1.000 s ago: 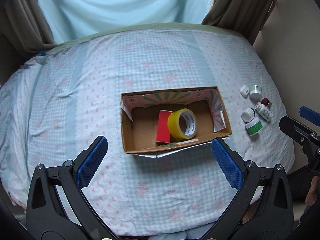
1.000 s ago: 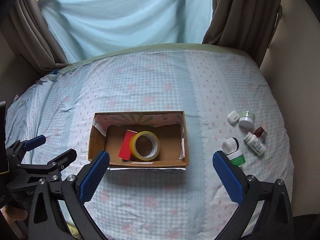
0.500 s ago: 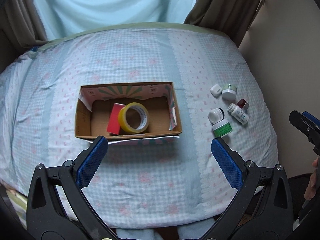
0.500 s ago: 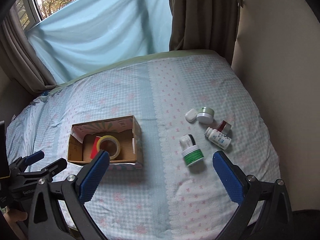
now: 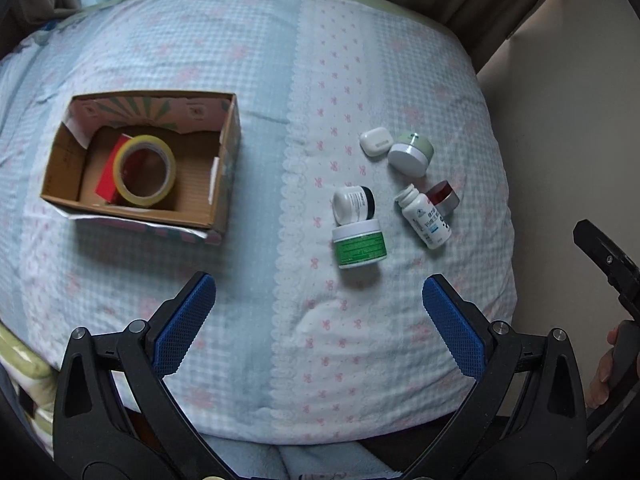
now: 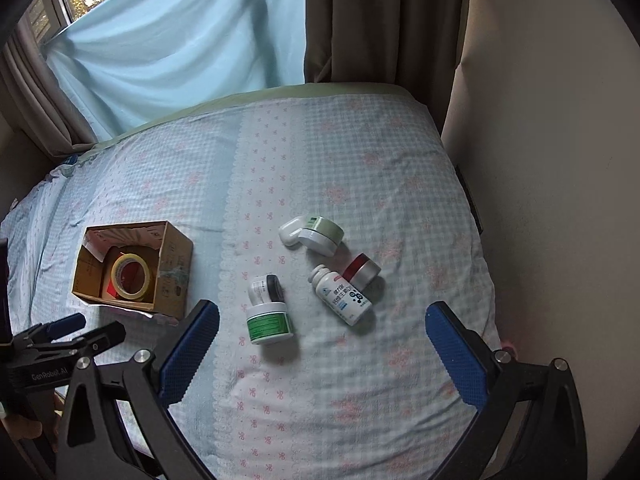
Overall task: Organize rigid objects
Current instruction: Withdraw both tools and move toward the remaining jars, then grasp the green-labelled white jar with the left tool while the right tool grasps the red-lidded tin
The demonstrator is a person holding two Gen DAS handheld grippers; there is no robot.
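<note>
Bed with checked sheet point(image 5: 248, 60), curtained window behind: sorting partly done, nothing gripped.
Cardboard box point(image 5: 224, 160) already holds the tape roll point(image 5: 145, 170) and a red item; six small containers, green-label jar point(image 6: 269, 322) and pill bottle point(image 6: 342, 294) among them, are clustered well right of it, likely queued for boxing. Left gripper point(image 5: 318, 324) and right gripper point(image 6: 322, 354) are held wide apart above the sheet.

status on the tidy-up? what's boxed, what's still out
Done: the yellow tape roll and a red item sit in the cardboard box. In hand: nothing; the left gripper and right gripper are both open and empty. Left: six items lie loose on the bedspread, the green-label jar, black-lidded jar, pill bottle, red-lidded jar, pale green jar and white case.
</note>
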